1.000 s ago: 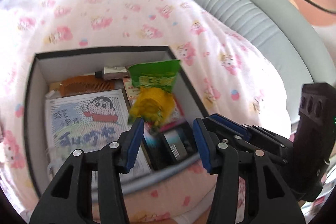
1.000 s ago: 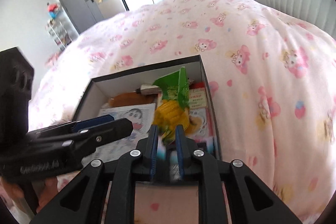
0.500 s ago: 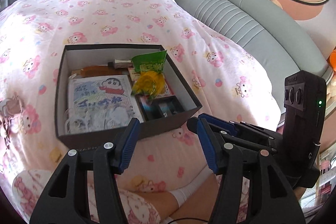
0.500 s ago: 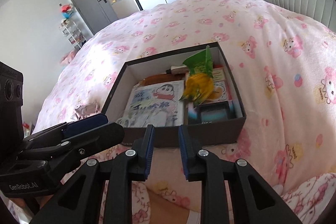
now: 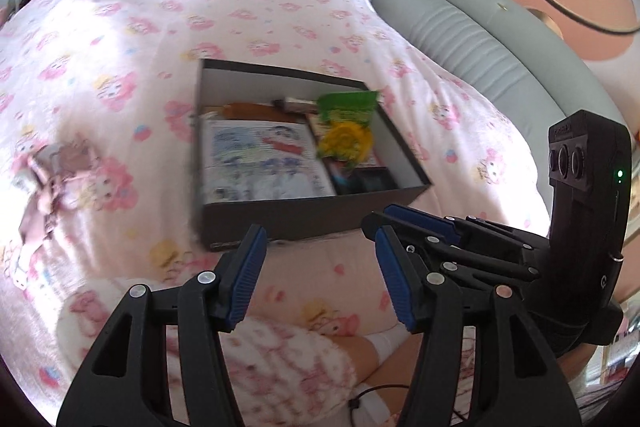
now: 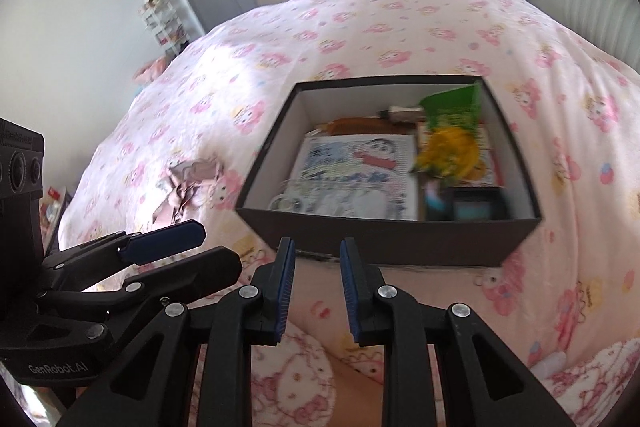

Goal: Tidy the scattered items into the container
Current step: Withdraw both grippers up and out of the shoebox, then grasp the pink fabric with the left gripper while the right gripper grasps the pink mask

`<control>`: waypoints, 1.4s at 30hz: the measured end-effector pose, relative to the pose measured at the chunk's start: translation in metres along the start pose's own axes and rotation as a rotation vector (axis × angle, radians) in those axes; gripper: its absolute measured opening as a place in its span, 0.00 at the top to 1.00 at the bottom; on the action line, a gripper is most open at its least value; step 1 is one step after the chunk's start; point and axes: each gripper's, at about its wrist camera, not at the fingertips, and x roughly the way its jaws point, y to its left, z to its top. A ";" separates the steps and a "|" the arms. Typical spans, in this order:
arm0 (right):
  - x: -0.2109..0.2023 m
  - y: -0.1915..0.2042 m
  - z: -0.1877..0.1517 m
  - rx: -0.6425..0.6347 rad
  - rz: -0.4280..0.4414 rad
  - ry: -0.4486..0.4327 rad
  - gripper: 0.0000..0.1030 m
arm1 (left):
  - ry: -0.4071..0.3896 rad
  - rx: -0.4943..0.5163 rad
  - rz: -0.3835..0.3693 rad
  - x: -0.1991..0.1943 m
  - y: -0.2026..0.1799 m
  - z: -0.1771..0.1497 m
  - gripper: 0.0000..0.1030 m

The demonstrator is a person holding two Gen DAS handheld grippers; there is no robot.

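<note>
Landmark: the dark open box (image 6: 384, 239) resting on the bed's pink cartoon-print cover (image 6: 400, 15).

Left gripper (image 5: 320, 275): jaws spread wide, nothing between them. It hangs on the near side of the box, clear of its front wall, over the cover and a person's leg in patterned pink trousers (image 5: 280, 359).

Right gripper (image 6: 316, 291): jaws parted by a narrow gap, pads not meeting, nothing pinched between them. It also sits just short of the box's near wall, beside the left gripper.

Contents of the box:
- a cartoon-printed paper sheet (image 6: 356, 171) lying flat across the left portion of the floor;
- a brown comb (image 6: 356, 126) behind the sheet, against the far wall;
- a small tube (image 6: 404, 115) next to the comb at the far wall;
- a green packet (image 6: 452, 109) standing in the far right corner;
- a yellow item (image 6: 452, 153) in front of the packet, blurred, kind not determinable;
- a dark framed item (image 6: 476, 207) in the near right corner.

Outside the box: a pale pink bow-like fabric item (image 6: 192, 183) lies on the cover, to the left of the box and apart from it.

A grey padded headboard (image 5: 480, 39) runs beyond the right side of the box.
</note>
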 end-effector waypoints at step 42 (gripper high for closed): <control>0.271 0.195 0.081 -0.210 0.285 0.403 0.52 | -0.041 -0.666 0.264 0.033 0.338 -0.041 0.37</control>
